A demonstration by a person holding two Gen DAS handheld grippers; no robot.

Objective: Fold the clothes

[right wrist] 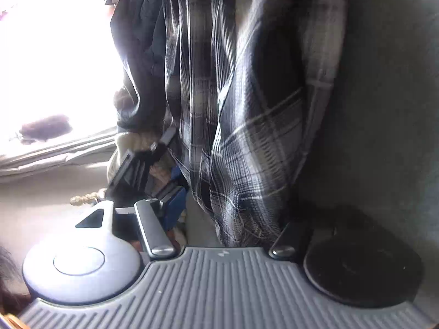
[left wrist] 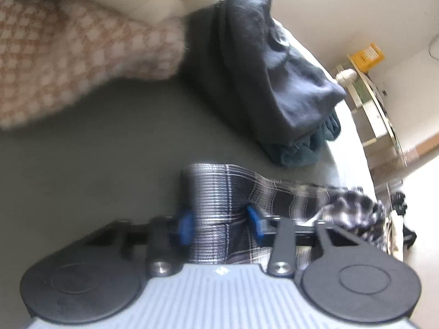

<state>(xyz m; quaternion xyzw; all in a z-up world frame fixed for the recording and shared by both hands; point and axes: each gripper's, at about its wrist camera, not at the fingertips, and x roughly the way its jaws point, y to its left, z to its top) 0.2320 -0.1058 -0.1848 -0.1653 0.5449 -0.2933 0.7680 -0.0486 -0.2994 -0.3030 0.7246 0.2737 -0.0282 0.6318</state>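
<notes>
A beige checked blanket (left wrist: 76, 54) is seen at the bed's (left wrist: 109, 142) far left, a dark blue garment pile (left wrist: 260, 68) toward its far right edge. The plaid shirt (left wrist: 219, 205) is pinched between the left gripper's (left wrist: 221, 220) jaws above the bed. The right gripper's (right wrist: 233, 219) jaws are covered by plaid; their state cannot be told.
</notes>
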